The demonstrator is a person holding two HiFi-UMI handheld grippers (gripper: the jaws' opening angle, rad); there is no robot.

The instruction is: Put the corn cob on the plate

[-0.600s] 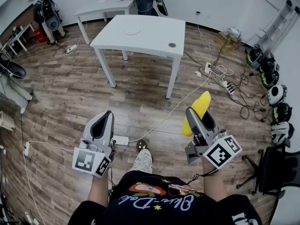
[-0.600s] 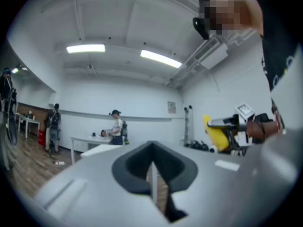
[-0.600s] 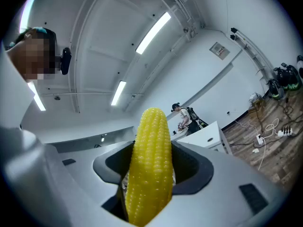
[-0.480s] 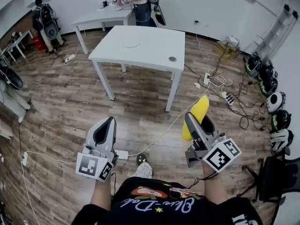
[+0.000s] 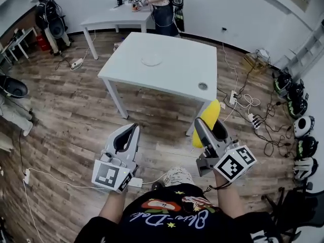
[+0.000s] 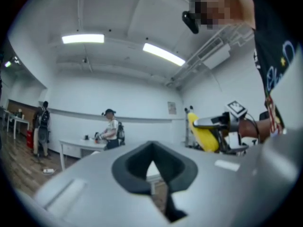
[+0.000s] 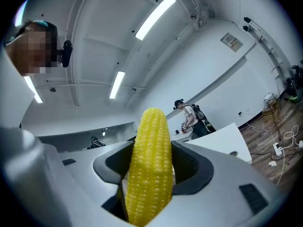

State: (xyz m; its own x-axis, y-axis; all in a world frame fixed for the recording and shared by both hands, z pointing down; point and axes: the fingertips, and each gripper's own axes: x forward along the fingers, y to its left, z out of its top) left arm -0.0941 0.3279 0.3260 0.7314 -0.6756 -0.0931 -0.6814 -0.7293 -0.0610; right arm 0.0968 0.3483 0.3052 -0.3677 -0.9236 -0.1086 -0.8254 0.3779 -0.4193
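A yellow corn cob [image 5: 209, 116] sticks forward out of my right gripper [image 5: 206, 126], whose jaws are shut on it. In the right gripper view the corn cob [image 7: 150, 164] fills the space between the jaws and points up and ahead. My left gripper [image 5: 129, 134] is level beside it at the left, shut with nothing in it. A white plate [image 5: 151, 61] lies on the white table [image 5: 174, 82] ahead of both grippers, over the wooden floor. From the left gripper view the corn cob [image 6: 202, 132] shows at the right.
A second white table [image 5: 114, 15] with a person at it stands at the back wall. Cables and power strips [image 5: 243, 101] run over the floor at the right, with helmets [image 5: 299, 126] beyond. My foot [image 5: 174, 176] shows below the grippers.
The white table and plate have come nearer in the head view. Both grippers stay side by side, the right one still gripping the corn cob.
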